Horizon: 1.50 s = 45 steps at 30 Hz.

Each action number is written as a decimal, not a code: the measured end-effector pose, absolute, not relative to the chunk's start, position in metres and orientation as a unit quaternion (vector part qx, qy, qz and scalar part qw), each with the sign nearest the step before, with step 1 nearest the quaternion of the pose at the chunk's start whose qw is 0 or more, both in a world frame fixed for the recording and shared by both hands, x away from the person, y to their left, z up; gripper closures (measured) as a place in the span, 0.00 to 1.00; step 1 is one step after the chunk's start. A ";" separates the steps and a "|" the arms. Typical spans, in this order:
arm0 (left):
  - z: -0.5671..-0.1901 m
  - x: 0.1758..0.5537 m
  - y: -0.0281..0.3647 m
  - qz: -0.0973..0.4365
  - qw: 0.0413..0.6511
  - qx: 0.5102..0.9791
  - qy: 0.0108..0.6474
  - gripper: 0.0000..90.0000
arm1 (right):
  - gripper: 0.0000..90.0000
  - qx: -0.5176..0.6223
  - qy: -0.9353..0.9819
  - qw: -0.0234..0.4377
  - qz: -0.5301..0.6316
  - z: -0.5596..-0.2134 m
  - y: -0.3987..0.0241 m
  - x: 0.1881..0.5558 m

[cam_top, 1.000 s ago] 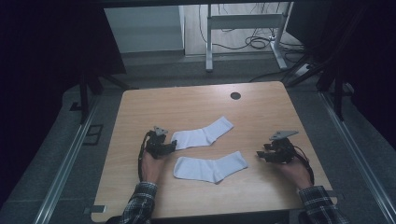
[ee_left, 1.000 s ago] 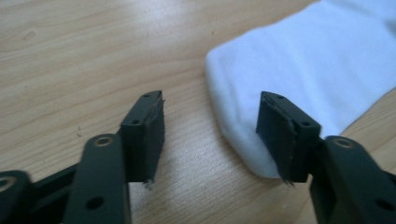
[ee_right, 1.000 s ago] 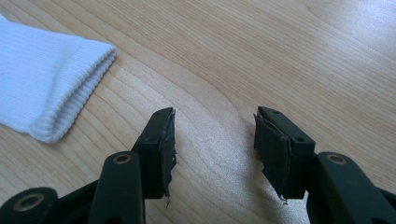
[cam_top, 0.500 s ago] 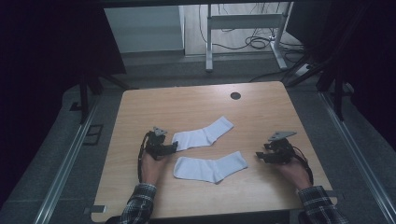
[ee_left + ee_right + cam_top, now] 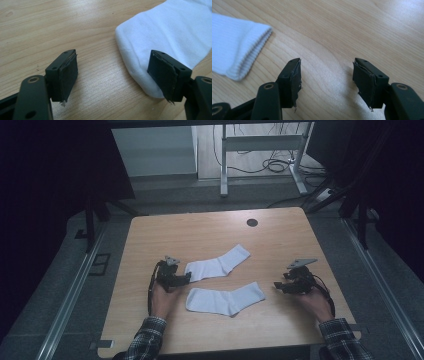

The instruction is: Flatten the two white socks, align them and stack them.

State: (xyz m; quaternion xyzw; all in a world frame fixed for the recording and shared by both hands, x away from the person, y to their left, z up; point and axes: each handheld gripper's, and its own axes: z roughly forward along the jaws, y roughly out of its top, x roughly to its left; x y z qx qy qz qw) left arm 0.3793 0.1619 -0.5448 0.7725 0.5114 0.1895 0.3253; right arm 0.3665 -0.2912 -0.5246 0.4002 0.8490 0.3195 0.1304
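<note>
At centre of the high view, two white knitted cotton socks [image 5: 218,267] [image 5: 226,299] lie flat on the wooden counter [image 5: 210,232]. Left hand-held gripper [image 5: 112,72] has just been opening, empty, one pad beside the upper sock's toe. Right hand-held gripper [image 5: 325,80], also just opening, empty, near the lower sock's ribbed cuff [image 5: 252,55]. Judged light, limp; pinch an end.

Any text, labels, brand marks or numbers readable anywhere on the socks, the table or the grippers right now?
None: no writing on the upper sock, the lower sock, the table, the left gripper or the right gripper.
</note>
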 end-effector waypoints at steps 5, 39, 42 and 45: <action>-0.545 0.378 0.161 0.188 0.324 0.775 0.510 0.23 | 0.42 0.403 0.842 0.124 0.337 -0.517 -0.288 0.371; -0.545 0.376 0.161 0.189 0.322 0.773 0.512 0.23 | 0.47 0.374 0.852 0.127 0.345 -0.497 -0.215 0.448; -0.545 0.376 0.161 0.189 0.322 0.773 0.512 0.23 | 0.50 0.377 0.851 0.128 0.342 -0.500 -0.211 0.456; -0.545 0.376 0.161 0.189 0.322 0.774 0.512 0.23 | 0.52 0.383 0.848 0.126 0.344 -0.501 -0.208 0.463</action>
